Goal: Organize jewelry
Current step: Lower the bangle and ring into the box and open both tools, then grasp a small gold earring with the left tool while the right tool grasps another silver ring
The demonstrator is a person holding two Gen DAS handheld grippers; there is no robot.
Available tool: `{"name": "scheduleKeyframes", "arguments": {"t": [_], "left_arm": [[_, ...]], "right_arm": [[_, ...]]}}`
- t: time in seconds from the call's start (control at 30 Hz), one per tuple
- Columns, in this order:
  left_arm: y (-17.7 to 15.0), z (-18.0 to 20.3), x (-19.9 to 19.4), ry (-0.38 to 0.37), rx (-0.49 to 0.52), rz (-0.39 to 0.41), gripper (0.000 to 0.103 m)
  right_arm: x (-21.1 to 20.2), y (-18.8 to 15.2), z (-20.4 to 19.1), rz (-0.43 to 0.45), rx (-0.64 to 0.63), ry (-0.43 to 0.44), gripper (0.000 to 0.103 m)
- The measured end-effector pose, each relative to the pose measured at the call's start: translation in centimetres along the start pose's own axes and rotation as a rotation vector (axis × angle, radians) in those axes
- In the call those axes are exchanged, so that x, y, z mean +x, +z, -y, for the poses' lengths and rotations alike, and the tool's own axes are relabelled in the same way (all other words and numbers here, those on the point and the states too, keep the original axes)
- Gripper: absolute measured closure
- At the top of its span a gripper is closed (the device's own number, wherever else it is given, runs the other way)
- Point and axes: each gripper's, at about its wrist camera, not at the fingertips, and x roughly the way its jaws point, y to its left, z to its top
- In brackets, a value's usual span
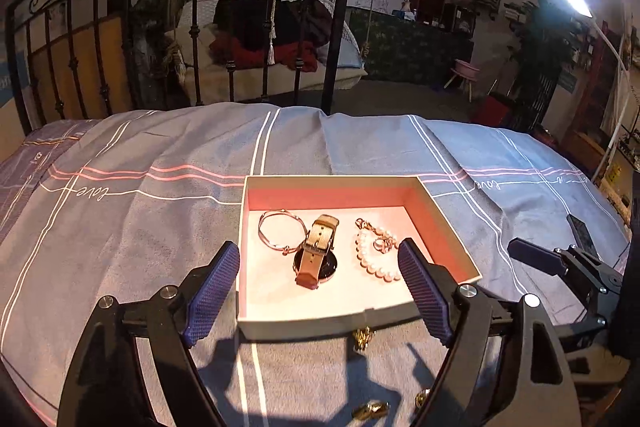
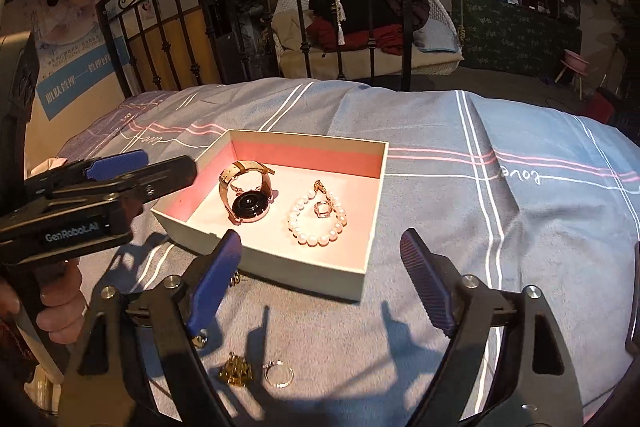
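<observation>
An open cream box (image 1: pixel 362 319) with a pink lining lies on the bed; it also shows in the right wrist view (image 2: pixel 304 277). Inside lie a rose-gold bangle (image 1: pixel 262 229), a watch (image 1: pixel 316 255) (image 2: pixel 249 201) with a tan strap, a pearl bracelet (image 1: pixel 372 263) (image 2: pixel 316 237) and a small ring (image 2: pixel 322 209). My left gripper (image 1: pixel 318 291) is open and empty, hovering over the box's near edge. My right gripper (image 2: pixel 320 283) is open and empty, just in front of the box. On the cover near the box lie gold pieces (image 1: pixel 370 410) (image 2: pixel 236 373) and a silver ring (image 2: pixel 279 373).
The bed has a grey-blue checked cover (image 1: pixel 140 227) and a black iron bedstead (image 1: pixel 240 27) at its far end. The right gripper shows at the right edge of the left wrist view (image 1: pixel 536 257); the left gripper shows at the left in the right wrist view (image 2: pixel 116 163).
</observation>
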Motion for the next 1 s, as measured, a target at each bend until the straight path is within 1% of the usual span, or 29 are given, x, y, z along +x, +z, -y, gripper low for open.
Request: {"name": "scheduleKeyframes", "arguments": {"t": [0.13,0.23,0.33,0.4,0.5,0.67,0.87,1.0], "left_arm": [[-4.0,-0.1,-1.9,-0.029,-0.008,-0.036,0.023],[-6.8,0.2,-1.9,-0.034,-0.009,-0.088,0.023],[-8.7,0.4,-1.3,-0.019,0.008,-0.133,0.023],[-9.2,0.5,-0.8,0.008,0.032,-0.148,0.023],[-9.5,0.5,-0.1,0.010,0.030,-0.167,0.024],[-9.3,0.5,1.1,0.066,0.044,-0.184,0.024],[-9.4,0.7,1.5,0.138,0.057,-0.182,0.023],[-9.4,0.4,1.3,0.159,0.043,-0.179,0.023]], "right_arm": [[-1.6,-3.6,0.7,-0.031,0.034,0.017,0.021],[-1.8,-6.3,0.9,-0.076,0.044,0.012,0.021],[-1.5,-8.0,0.8,-0.110,0.047,0.016,0.021],[-1.3,-8.6,0.6,-0.118,0.033,0.008,0.021],[-1.4,-8.8,0.2,-0.116,0.014,0.004,0.021],[-1.2,-9.0,-0.1,-0.119,-0.019,-0.017,0.021],[-0.8,-9.0,-0.9,-0.137,-0.088,-0.061,0.021],[-0.5,-8.7,-0.9,-0.151,-0.097,-0.066,0.021]]}}
